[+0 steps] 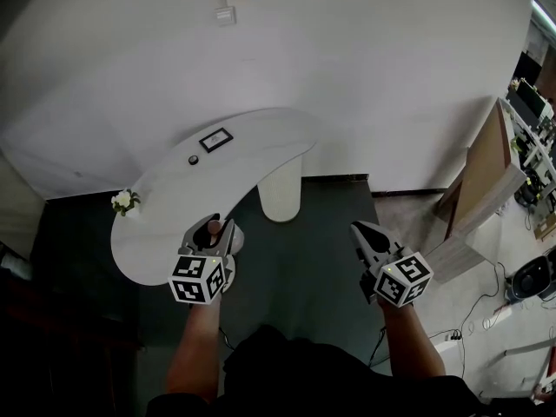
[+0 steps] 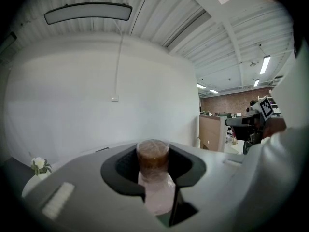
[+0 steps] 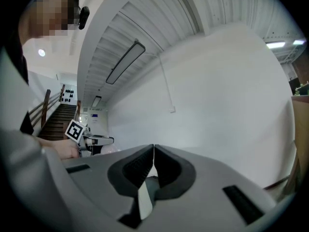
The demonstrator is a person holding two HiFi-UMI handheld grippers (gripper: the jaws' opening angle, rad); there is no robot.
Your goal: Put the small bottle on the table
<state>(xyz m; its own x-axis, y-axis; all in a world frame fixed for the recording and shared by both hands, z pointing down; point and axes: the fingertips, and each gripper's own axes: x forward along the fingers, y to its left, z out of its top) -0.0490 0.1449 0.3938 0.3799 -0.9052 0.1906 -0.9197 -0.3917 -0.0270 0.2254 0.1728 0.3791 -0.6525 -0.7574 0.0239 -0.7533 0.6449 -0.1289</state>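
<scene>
A small bottle [image 2: 154, 190] with a brown cap is being held upright between the jaws of the left gripper [image 1: 217, 235], whose pads are being pressed against its pale body at a middling width. In the head view the left gripper is being kept over the near end of the curved white table [image 1: 261, 142], close to its right edge; whether the bottle's base is touching the tabletop cannot be told. The right gripper [image 3: 153, 162] is being held well apart to the right, over the dark floor [image 1: 321, 259] beside the table, with its jaws being kept together and nothing between them. Farther along the table, a small framed picture [image 1: 215, 139] and a small dark round thing [image 1: 193, 159] are lying near the middle, and white flowers [image 1: 124, 201] are standing at the left edge.
</scene>
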